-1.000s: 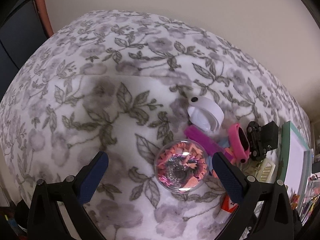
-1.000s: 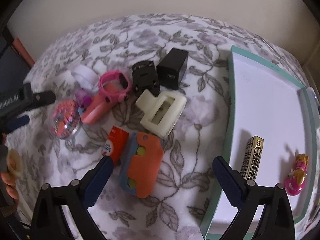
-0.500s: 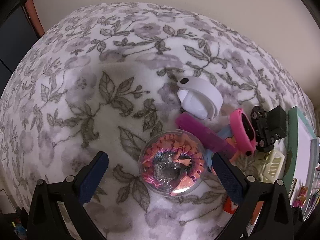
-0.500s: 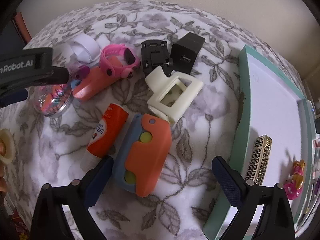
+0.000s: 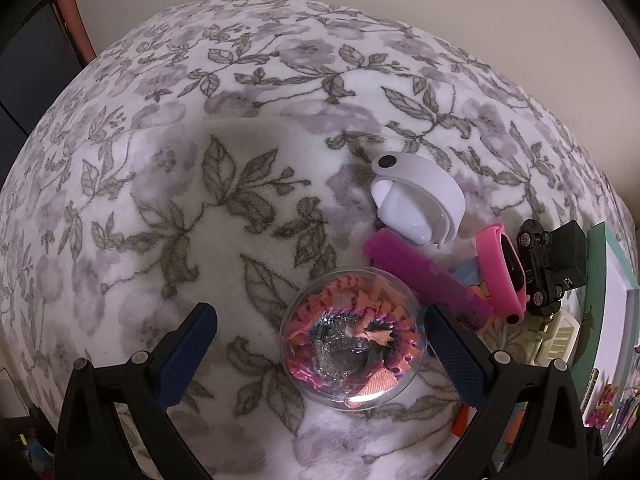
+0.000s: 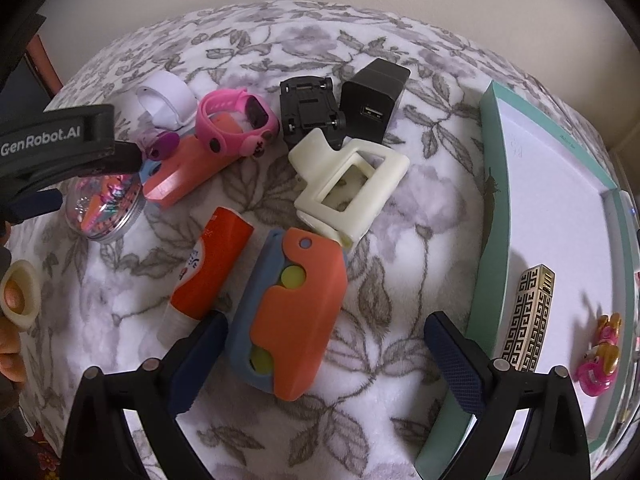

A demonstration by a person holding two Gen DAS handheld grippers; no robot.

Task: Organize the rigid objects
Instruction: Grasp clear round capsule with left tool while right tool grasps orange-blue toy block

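My left gripper (image 5: 320,352) is open, and a clear round case of pink and orange bits (image 5: 350,338) lies on the floral cloth between its fingers, closer to the right one. In the right wrist view that case (image 6: 102,208) sits at the far left under the left gripper (image 6: 60,160). My right gripper (image 6: 322,356) is open above an orange and blue toy (image 6: 294,312). Around it lie an orange glue stick (image 6: 212,268), a cream hair claw (image 6: 348,188), a pink watch (image 6: 236,124), a black toy car (image 6: 310,108) and a black charger (image 6: 374,100).
A teal-rimmed white tray (image 6: 486,232) at the right holds a gold patterned bar (image 6: 528,316) and a pink figure (image 6: 600,356). A white band (image 5: 420,204) and a magenta stick (image 5: 424,276) lie beyond the case. A hand (image 6: 12,320) holds the left gripper. A wall lies behind.
The left gripper has closed in on the clear case, which now looks larger between its fingers. The right gripper has moved in over the orange and blue toy.
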